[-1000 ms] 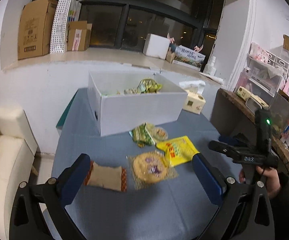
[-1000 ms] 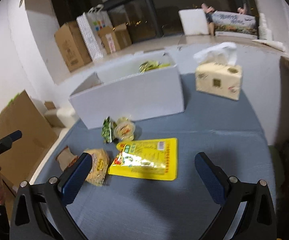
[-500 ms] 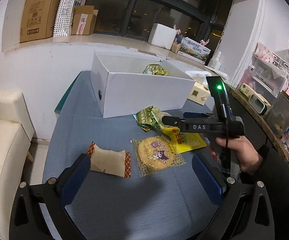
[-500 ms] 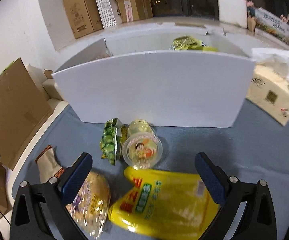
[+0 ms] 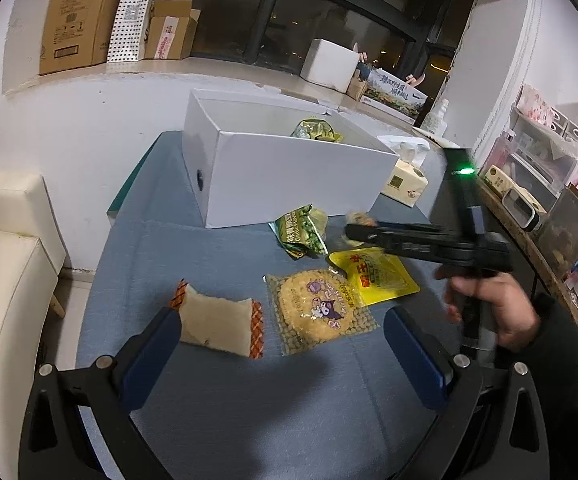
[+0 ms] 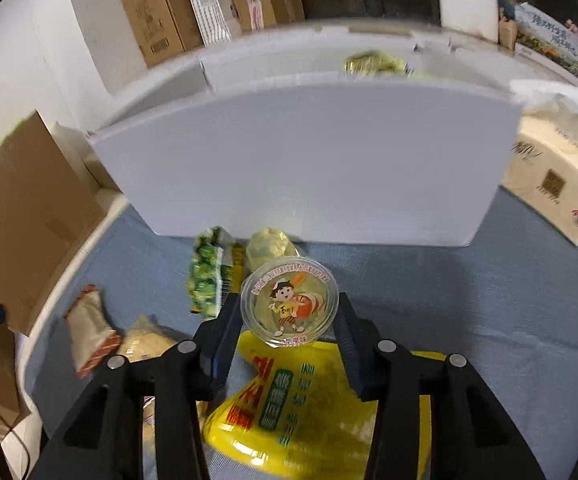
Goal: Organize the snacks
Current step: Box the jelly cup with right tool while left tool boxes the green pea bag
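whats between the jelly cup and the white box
A small yellowish wrapped snack sits between the jelly cup and the white box, seen in the right wrist view.

Black gripper frames, blue fingers (image 6: 225, 332), silver screws, dark sleeve (image 5: 561, 360).

Home room, cream sofa (image 5: 5, 240), stacked cardboard boxes (image 5: 81, 20), cluttered shelves (image 5: 545, 152)

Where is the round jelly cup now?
In the right wrist view the round jelly cup sits between the right gripper's closing fingers, beside the green snack packet, before the white box.
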Demonstrator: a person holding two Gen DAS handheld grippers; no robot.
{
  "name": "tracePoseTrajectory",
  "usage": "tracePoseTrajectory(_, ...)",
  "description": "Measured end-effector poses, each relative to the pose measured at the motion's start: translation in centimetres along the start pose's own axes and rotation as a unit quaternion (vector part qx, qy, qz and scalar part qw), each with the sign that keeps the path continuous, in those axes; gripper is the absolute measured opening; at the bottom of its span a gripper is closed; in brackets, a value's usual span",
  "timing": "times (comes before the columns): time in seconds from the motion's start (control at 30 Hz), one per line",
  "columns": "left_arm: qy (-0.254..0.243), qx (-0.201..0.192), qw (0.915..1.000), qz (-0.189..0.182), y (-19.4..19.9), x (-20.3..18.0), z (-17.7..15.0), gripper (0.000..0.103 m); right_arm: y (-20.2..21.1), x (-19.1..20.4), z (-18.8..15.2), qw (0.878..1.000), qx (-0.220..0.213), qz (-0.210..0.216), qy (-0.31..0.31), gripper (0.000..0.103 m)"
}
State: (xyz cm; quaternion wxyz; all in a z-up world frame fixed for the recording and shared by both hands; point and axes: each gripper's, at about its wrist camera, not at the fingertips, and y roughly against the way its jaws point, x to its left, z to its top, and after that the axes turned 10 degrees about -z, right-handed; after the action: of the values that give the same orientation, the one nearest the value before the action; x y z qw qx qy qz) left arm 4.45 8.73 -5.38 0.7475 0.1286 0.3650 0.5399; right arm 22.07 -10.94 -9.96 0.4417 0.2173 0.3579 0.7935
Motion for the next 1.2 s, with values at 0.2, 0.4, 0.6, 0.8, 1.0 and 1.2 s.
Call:
tracePoseTrajectory(0.2,-0.012,0.018,0.9998,0.003,-3.7,-1.0,1.9,0.103,5.7,-1.2,-1.5,0.999,-0.038,0.007,-0.015,0.050)
tracePoseTrajectory(0.4,-0.011,0.043,0.9990,-0.002,-9.5,-1.1,4.7,0.103,10.1,-3.1,-3.3,0.996,-0.064,0.024,-0.054,0.050)
tracePoseTrajectory(0.6,-0.002,0.065,0.9974,0.030,-14.5,-1.1,6.4,0.103,11.4,-3.9,-5.6,0.995,-0.067,0.032,-0.069,0.050)
tracePoseTrajectory(0.8,0.000,0.076,0.9949,0.066,-17.7,-0.8,6.8,0.099,11.1,-4.5,-6.8,0.994,-0.063,0.037,-0.081,0.050)
tracePoseTrajectory(1.0,-0.001,0.092,0.9931,0.073,-18.9,0.2,6.3,0.046,11.2,-4.4,-7.0,0.994,-0.063,0.038,-0.078,0.050)
tracePoseTrajectory(1.2,-0.048,0.064,0.9939,0.076,-15.9,-1.4,5.4,0.045,11.2,-3.8,-6.9,0.994,-0.068,0.041,-0.070,0.050)
